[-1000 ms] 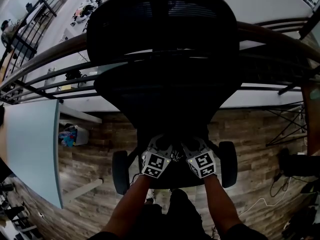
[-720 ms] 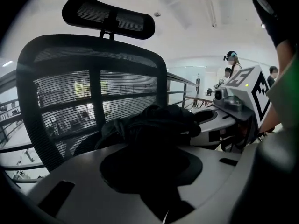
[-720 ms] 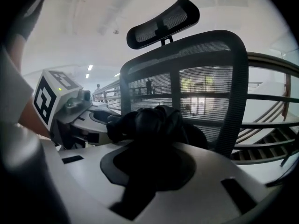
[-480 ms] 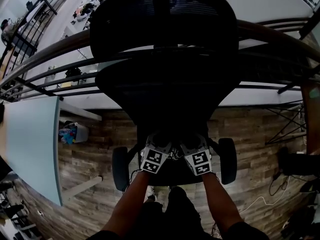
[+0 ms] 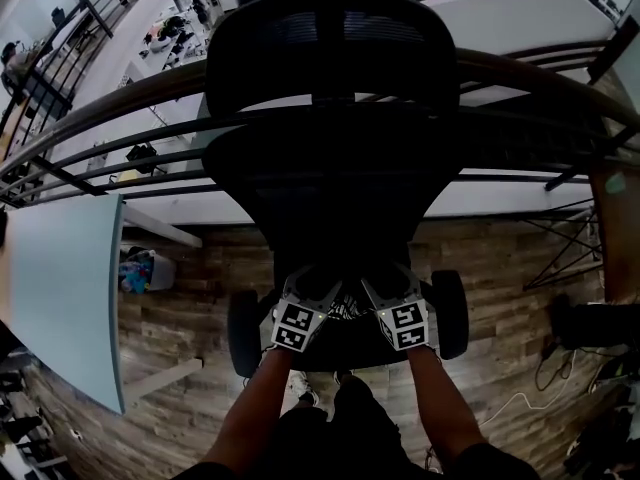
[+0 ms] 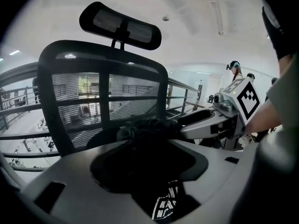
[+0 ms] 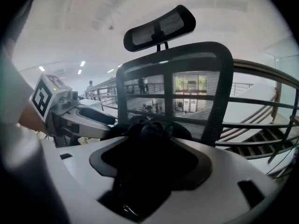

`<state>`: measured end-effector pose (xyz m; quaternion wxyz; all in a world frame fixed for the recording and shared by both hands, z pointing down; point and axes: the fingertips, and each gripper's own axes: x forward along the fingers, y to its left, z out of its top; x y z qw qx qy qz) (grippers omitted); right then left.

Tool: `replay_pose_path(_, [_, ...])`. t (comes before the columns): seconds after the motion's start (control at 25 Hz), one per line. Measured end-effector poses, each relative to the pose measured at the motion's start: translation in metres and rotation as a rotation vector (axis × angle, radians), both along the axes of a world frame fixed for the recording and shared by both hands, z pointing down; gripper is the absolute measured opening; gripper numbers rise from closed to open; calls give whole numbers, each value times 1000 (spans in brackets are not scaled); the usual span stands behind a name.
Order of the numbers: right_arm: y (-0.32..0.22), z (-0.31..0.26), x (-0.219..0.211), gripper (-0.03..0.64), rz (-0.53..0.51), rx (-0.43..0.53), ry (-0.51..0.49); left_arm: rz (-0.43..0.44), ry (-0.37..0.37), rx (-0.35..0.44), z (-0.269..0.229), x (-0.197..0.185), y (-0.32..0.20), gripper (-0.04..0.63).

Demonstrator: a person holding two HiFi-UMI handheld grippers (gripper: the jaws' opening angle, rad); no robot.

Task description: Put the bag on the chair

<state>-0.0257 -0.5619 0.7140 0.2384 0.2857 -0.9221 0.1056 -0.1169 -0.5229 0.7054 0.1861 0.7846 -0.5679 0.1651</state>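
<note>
Bag [image 6: 145, 129] (on chair [image 5: 330, 53]) lies between opening jaws of left gripper [image 5: 315, 286], right gripper [image 5: 388, 286].

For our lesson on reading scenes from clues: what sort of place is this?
Probably an upper-floor walkway or mezzanine in an office building. A mesh office chair with a headrest stands by a long railing, which overlooks what look like work areas below. There is a wood-plank floor underfoot.

Chair [image 5: 330, 58]: one. Dark bag [image 6: 145, 127]: seemingly one. Left gripper [image 5: 316, 286], right gripper [image 5: 386, 286]: two.
</note>
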Motion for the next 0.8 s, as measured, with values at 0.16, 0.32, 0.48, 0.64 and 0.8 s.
replay_pose_path(0.16, [10, -25, 4, 267, 1, 29, 1, 41, 3, 23, -21, 10, 8, 235])
replay_pose_path(0.32, [27, -53, 6, 265, 8, 70, -6, 64, 9, 59, -46, 15, 21, 228])
replay_pose_path(0.48, [42, -79, 3, 167, 21, 160, -10, 57, 14, 106, -71, 8, 39, 83])
replay_pose_path(0.64, [56, -101, 6, 39, 69, 169, -6, 41, 47, 109, -92, 4, 59, 18])
replay_pose_path(0.8, [80, -121, 1, 20, 57, 172, -24, 82, 75, 121, -112, 9, 81, 11])
